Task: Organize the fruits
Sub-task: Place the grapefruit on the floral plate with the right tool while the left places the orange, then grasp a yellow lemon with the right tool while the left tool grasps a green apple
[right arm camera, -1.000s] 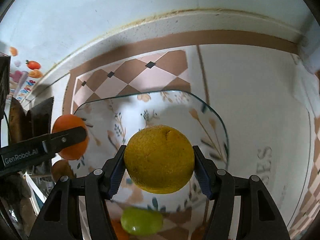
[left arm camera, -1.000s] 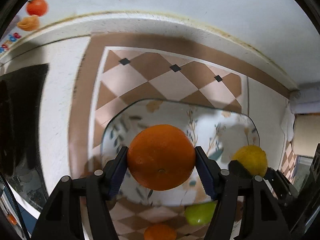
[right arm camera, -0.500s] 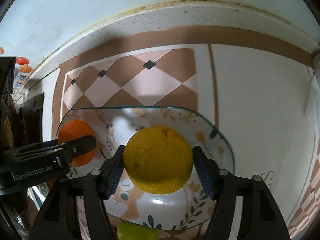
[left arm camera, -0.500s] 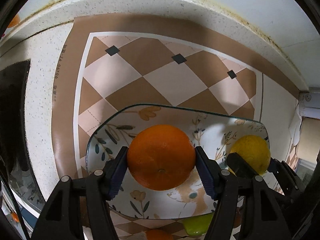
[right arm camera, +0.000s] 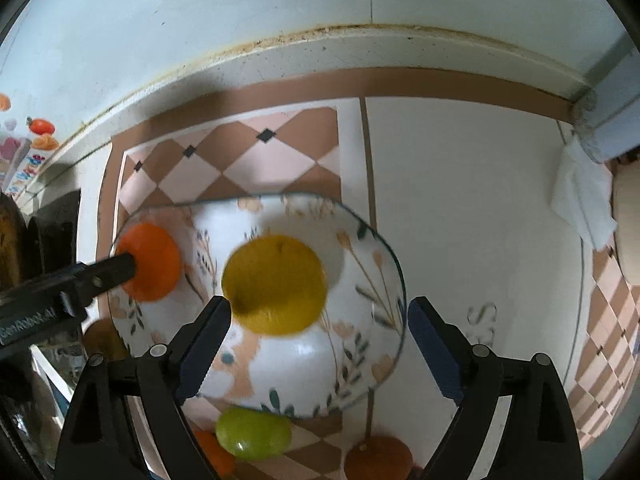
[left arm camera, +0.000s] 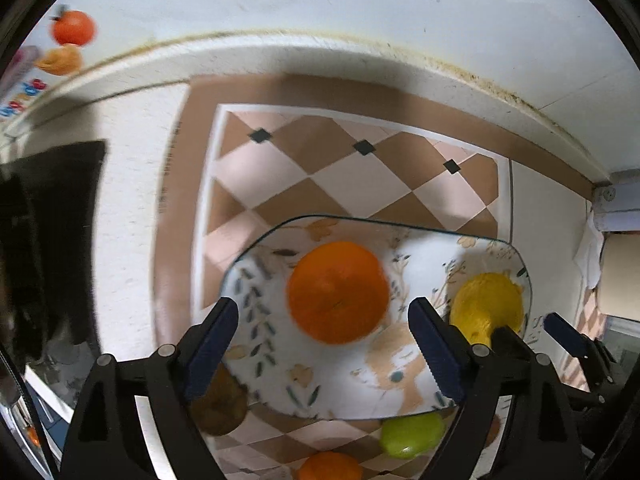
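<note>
An orange [left arm camera: 338,292] lies on the floral plate [left arm camera: 420,256], loose between the pads of my left gripper [left arm camera: 324,344], whose jaws are opening and stand clear of it. To its right on the same plate sits a yellow lemon [right arm camera: 276,284], free between the pads of my right gripper [right arm camera: 320,344], also opening. Both grippers point down just above the plate. In the right wrist view the orange [right arm camera: 150,262] shows at the plate's [right arm camera: 360,360] left end behind a finger of the left gripper. The lemon [left arm camera: 488,304] is partly hidden by the right gripper in the left wrist view.
A green fruit [right arm camera: 254,434], two oranges [right arm camera: 378,458] and a brown fruit [left arm camera: 218,404] lie on the checked mat [left arm camera: 320,184] near the plate's front edge. A black object [left arm camera: 52,240] stands at the left, a white cloth [right arm camera: 584,200] at the right. The wall runs behind.
Both grippers came down to the plate, opened and let go of the orange and the lemon, which now rest on the plate. Both grippers have since lifted a little.
</note>
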Demonstrator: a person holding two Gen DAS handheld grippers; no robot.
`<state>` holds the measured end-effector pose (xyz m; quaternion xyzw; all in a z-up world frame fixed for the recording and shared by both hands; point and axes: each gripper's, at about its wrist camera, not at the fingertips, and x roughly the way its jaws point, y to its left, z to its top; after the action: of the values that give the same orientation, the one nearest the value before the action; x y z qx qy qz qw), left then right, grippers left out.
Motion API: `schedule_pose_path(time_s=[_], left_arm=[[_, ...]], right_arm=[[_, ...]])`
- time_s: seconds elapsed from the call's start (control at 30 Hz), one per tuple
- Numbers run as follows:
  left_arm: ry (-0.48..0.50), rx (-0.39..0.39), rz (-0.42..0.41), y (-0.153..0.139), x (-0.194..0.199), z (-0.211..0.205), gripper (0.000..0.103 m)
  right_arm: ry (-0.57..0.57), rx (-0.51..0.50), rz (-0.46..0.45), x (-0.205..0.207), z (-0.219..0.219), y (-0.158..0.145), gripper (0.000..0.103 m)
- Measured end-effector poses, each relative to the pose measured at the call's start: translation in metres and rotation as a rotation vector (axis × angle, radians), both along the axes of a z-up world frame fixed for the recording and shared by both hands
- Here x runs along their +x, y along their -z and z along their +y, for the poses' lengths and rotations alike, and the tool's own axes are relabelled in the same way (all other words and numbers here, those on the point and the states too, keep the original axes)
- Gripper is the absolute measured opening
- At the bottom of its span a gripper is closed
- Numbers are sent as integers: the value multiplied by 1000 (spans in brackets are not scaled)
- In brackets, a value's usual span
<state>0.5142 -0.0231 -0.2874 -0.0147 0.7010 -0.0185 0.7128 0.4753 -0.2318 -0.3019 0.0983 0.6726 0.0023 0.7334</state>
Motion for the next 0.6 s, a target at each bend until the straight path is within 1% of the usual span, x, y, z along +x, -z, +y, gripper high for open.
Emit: schedule_pose_path(time_s=[0.17, 0.23, 0.43, 0.6], left_arm=[[-5, 55, -70, -17, -36, 17, 87], [-5, 71, -95, -28, -51, 17, 87], [11, 88, -172, -54, -96, 15, 87], [22, 95, -251, -80, -127, 15, 87]], right_arm=[[-19, -44, -24, -36, 4, -15, 92], [-21, -56, -38, -48, 6, -22, 92], [-33, -99, -108, -90, 17, -56, 92], [-26, -90, -160, -115, 24, -83, 92]])
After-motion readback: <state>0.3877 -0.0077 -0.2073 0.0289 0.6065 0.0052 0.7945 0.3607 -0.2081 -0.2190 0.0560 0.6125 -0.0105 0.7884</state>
